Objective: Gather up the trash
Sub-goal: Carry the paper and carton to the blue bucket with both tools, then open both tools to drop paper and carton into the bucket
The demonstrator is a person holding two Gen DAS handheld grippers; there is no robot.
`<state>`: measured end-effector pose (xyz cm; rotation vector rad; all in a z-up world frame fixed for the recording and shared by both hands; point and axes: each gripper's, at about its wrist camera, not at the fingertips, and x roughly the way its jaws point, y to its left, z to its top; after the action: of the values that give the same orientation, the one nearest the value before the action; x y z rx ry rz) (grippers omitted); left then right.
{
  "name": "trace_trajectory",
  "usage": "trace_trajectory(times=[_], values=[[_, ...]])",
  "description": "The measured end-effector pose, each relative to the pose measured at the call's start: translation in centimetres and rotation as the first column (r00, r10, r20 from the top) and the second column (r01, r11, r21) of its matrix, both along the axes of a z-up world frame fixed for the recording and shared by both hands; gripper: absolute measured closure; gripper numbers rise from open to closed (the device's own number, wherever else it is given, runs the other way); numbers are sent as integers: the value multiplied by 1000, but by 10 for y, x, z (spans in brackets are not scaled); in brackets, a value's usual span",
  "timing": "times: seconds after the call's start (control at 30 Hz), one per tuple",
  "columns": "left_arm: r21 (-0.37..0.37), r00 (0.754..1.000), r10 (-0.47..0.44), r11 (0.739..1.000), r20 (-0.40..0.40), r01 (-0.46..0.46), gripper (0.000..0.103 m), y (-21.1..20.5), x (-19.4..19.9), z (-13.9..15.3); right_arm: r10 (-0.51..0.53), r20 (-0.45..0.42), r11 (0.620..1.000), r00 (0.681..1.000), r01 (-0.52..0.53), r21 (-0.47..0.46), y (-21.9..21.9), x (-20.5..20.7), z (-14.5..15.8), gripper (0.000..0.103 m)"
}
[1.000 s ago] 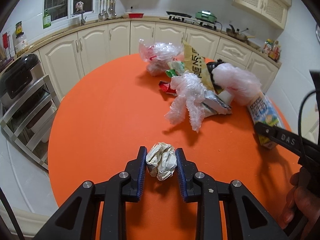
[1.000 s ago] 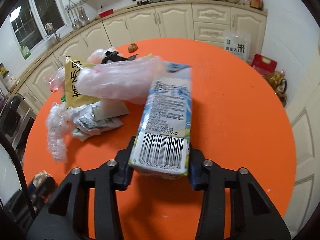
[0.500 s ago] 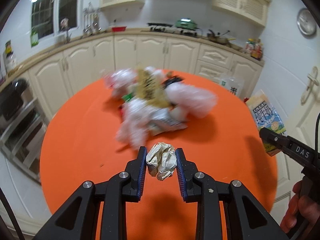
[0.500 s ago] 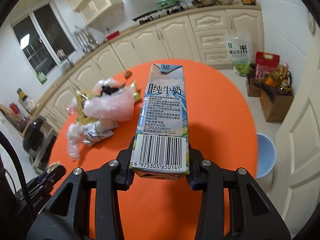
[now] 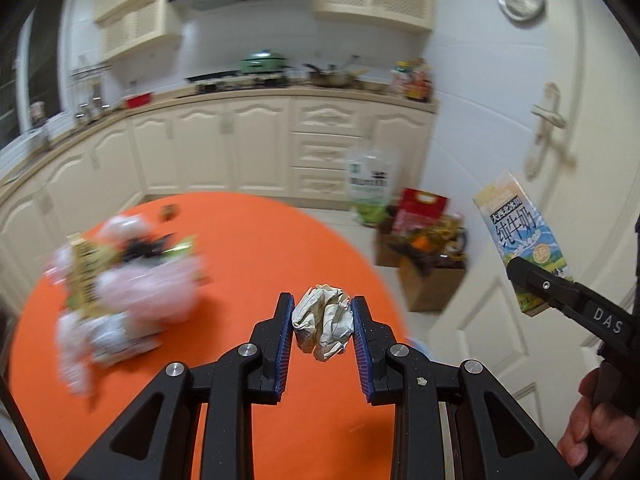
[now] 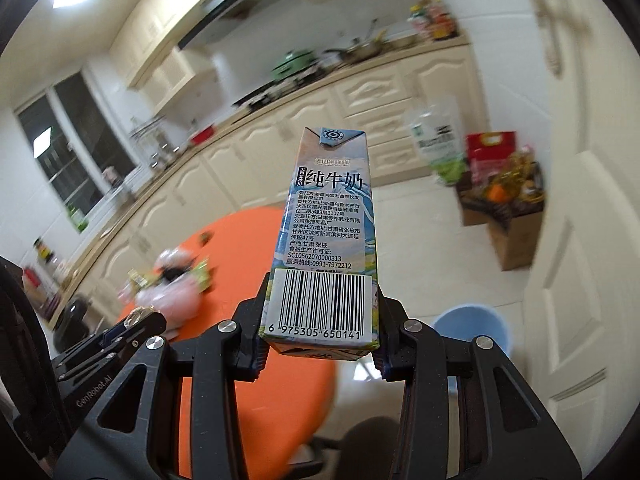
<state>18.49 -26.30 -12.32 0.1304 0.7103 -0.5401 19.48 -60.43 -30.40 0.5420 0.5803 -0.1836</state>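
Note:
My left gripper (image 5: 322,320) is shut on a crumpled white paper ball (image 5: 324,322) and holds it above the right edge of the round orange table (image 5: 260,240). My right gripper (image 6: 320,336) is shut on a blue-and-white milk carton (image 6: 326,240), held upright off the table; the carton also shows in the left wrist view (image 5: 522,236) at the right. A pile of plastic bags and wrappers (image 5: 120,280) lies on the table's left part, and it shows in the right wrist view (image 6: 172,284). A light blue bin (image 6: 474,328) stands on the floor below the right gripper.
Cream kitchen cabinets (image 5: 256,144) run along the back wall. A cardboard box of groceries (image 5: 432,264) and a rice bag (image 5: 370,184) stand on the floor by a white door (image 5: 532,160). The left gripper shows in the right wrist view (image 6: 120,332).
Both grippers have swung to the right, away from the trash pile and toward the door and floor. The carton has gone from above the table to above the blue bin area.

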Motion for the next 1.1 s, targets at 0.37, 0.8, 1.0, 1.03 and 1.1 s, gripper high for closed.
trace_trajectory(times=[0.37, 0.8, 1.0, 1.03, 1.1], values=[[41, 970, -207, 976, -130, 213, 79, -154, 76, -68, -112, -145, 992, 983, 120, 48, -128, -7, -70, 65], [251, 887, -176, 919, -426, 303, 74, -312, 219, -228, -42, -377, 962, 925, 140, 236, -195, 48, -227, 65], [319, 881, -115, 904, -460, 285, 38, -360, 279, -268, -31, -440, 936, 897, 181, 302, -215, 61, -280, 52], [317, 883, -118, 905, -455, 284, 33, -366, 278, -268, -33, -441, 932, 897, 187, 309, -214, 57, -283, 40], [330, 890, -120, 900, -440, 284, 24, -378, 294, -270, -46, -452, 926, 891, 208, 316, -219, 55, -291, 31]])
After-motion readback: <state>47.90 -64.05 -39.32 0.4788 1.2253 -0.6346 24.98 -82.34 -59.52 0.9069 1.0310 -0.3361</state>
